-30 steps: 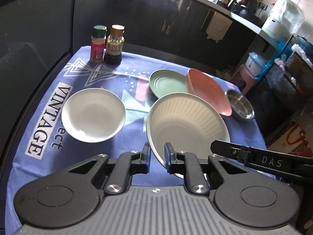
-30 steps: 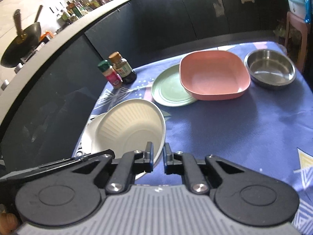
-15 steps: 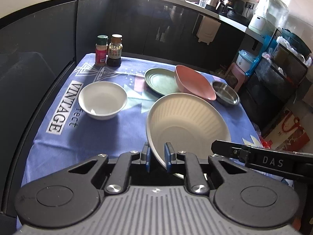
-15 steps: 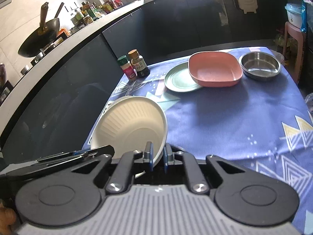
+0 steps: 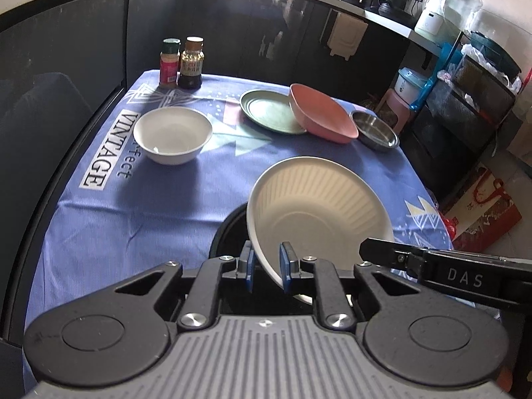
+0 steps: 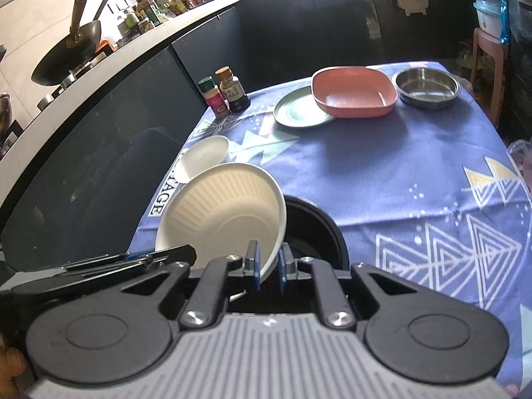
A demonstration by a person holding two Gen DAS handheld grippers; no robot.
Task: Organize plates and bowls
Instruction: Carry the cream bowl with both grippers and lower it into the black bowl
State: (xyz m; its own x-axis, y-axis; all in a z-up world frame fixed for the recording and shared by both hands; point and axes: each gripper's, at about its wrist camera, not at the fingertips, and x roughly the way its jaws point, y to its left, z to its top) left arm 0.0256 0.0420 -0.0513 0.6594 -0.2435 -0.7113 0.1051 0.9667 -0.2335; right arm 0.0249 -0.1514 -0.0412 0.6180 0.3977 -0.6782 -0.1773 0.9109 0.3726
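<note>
Cream ribbed plastic fills the middle of both your views: the cream ribbed bowl [image 5: 316, 212] hangs tilted above the near part of the counter [image 5: 139, 212], clear of its blue patterned cloth. Your left tool [image 5: 266, 262] is clamped on the bowl's near rim, one blue pad inside the wall and one outside. Your right tool [image 6: 268, 262] is clamped on the rim as well, gripping the opposite side of that same bowl, and from the left wrist you see it as a black bar at the bowl's right edge. Directly below the bowl a black round container [image 6: 316, 229] sits on the cloth, partly covered by the bowl.

Farther out on your left side, a plain white bowl [image 5: 173, 134] stands upright beside the "VINTAGE" lettering. Toward the far edge, a green plate [image 5: 266, 109] lies flat, with a pink square dish [image 6: 354, 91] resting partly over its right side and tipped up on it. Just beside the pink dish sits a steel bowl [image 6: 427, 88], upright. Two spice bottles [image 5: 181, 63] stand together at the far left corner of the cloth.
</note>
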